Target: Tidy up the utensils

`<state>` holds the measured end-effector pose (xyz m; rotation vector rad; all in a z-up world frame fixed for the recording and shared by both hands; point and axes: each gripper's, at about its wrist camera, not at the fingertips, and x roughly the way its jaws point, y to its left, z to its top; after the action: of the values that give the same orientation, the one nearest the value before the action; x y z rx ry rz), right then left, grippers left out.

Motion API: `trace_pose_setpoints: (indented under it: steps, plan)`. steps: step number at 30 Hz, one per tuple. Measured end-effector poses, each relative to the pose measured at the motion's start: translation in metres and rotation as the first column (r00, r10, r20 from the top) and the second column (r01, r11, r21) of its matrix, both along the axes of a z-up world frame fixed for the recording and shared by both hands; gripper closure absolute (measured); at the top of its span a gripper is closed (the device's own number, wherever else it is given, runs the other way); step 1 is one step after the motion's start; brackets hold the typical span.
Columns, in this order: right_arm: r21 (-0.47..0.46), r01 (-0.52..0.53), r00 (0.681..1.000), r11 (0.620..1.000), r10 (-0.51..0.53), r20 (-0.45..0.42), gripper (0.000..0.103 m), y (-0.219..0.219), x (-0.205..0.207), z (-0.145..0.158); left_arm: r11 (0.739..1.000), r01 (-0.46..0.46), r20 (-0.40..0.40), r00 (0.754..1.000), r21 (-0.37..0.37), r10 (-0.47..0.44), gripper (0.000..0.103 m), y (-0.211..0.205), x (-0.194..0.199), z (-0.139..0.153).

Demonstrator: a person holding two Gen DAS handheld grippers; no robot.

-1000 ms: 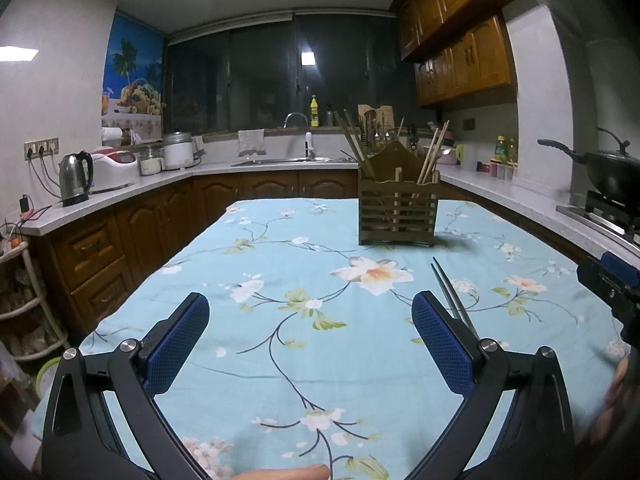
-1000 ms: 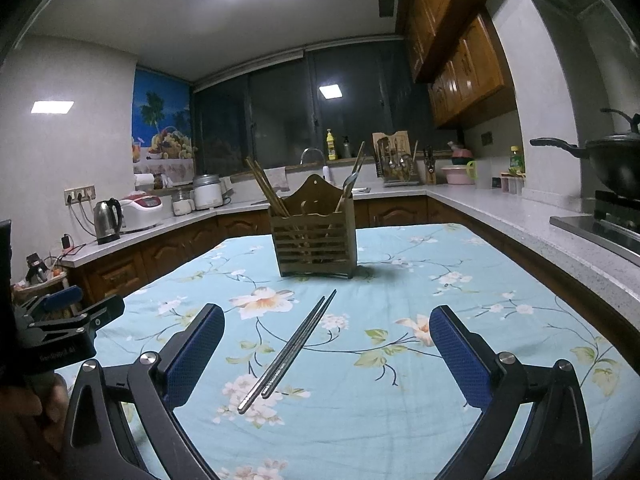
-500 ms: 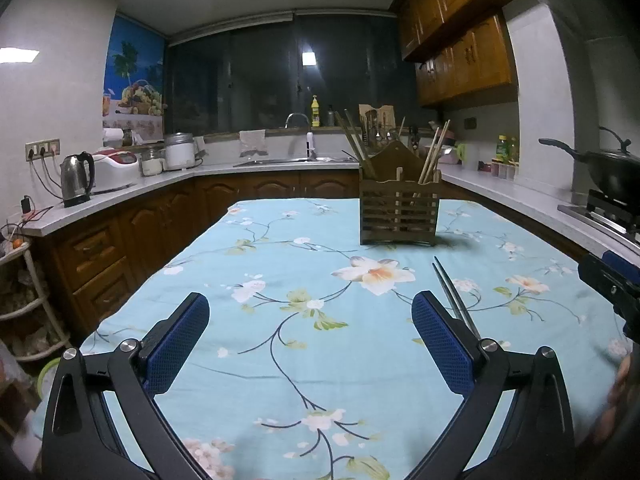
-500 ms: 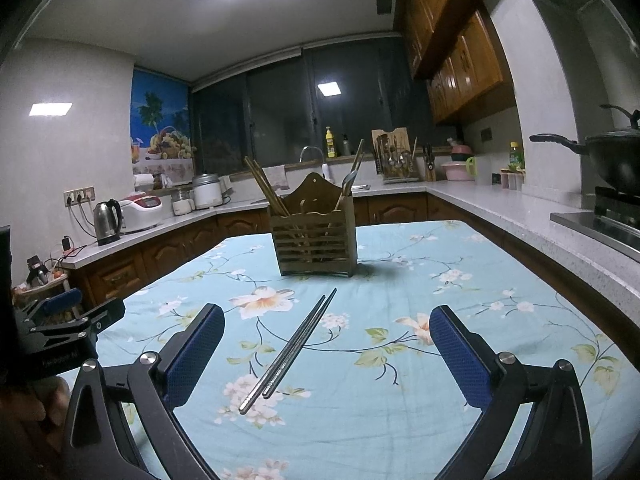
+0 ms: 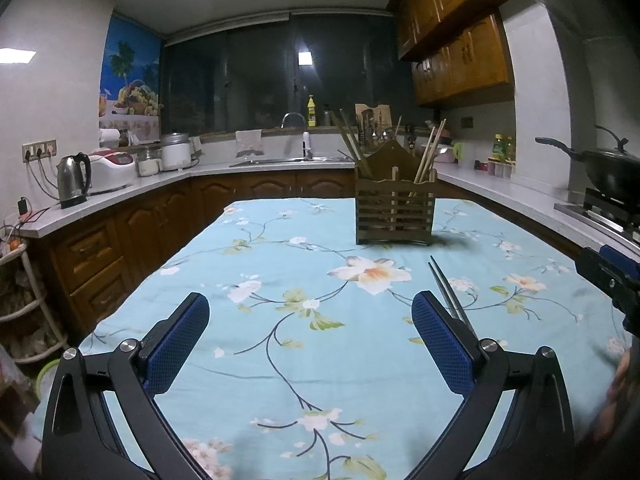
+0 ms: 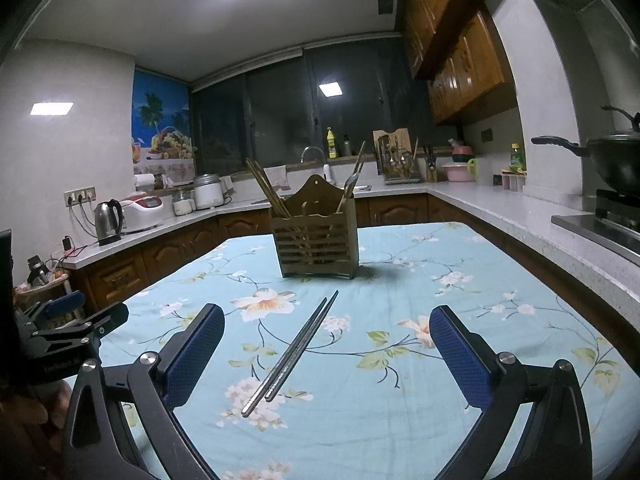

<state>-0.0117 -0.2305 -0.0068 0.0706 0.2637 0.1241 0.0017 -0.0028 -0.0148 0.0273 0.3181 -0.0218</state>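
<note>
Left gripper (image 5: 310, 340): released, empty.
Right gripper (image 6: 326, 354): released, empty.
Steel chopsticks (image 6: 292, 354): partly hidden behind a left-gripper finger (image 5: 442, 346) in the left wrist view.

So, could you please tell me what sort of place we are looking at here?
It looks like a home kitchen: a sink with a faucet under the window, an electric kettle on the counter, and a wok on the stove beside the cloth-covered table.

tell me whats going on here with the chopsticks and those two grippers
A person holds a gripper in each hand over a floral tablecloth. A pair of metal chopsticks lies loose on the cloth, in front of the wooden utensil holder. The right gripper and left gripper both have open jaws and hold nothing.
</note>
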Motion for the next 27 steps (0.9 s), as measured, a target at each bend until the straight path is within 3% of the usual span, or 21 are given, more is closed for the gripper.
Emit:
trace_pose_setpoints:
  steps: [27]
  plan:
    - [0.022,0.012,1.000,1.000,-0.011,-0.023,0.000,0.019,0.004,0.004,0.999,0.049,-0.024,0.999,0.003,-0.049,0.000,-0.008,0.011,0.003]
